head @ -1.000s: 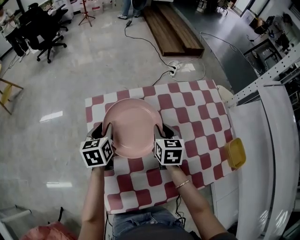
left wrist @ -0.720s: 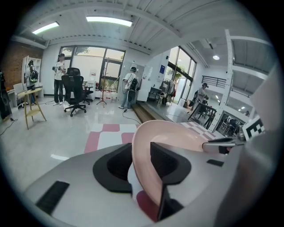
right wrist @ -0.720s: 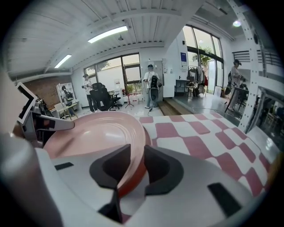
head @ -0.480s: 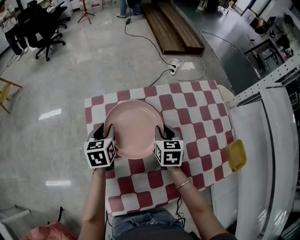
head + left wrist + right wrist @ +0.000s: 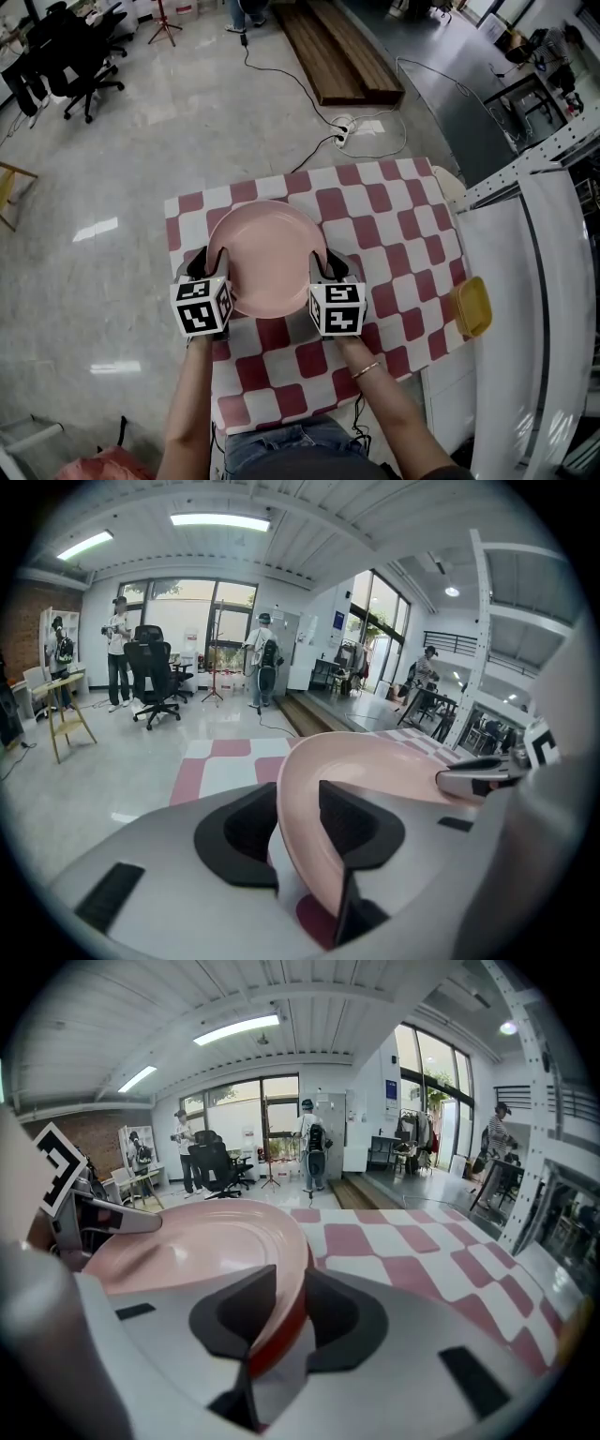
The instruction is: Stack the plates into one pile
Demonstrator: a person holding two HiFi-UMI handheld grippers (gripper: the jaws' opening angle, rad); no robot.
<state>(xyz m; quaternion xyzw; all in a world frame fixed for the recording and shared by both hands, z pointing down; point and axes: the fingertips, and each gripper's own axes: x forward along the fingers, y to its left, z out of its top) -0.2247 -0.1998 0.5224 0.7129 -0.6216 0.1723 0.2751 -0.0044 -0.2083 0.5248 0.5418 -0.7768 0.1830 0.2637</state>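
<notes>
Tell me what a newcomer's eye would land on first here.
The big pink plate lies on the left part of the red-and-white checked cloth, with a gripper at each side. The left gripper has just been opening its jaws around the rim, while the right gripper is clamped on the opposite edge. A yellow object sits beyond the cloth's right edge.

Glossy grey floor (image 5: 187, 141), black office chairs (image 5: 80, 56), wooden platform (image 5: 342, 61), tall windows (image 5: 187, 602)

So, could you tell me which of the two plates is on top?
The pink plate: it lies on top, and the red plate shows only as a rim beneath it in the right gripper view.
</notes>
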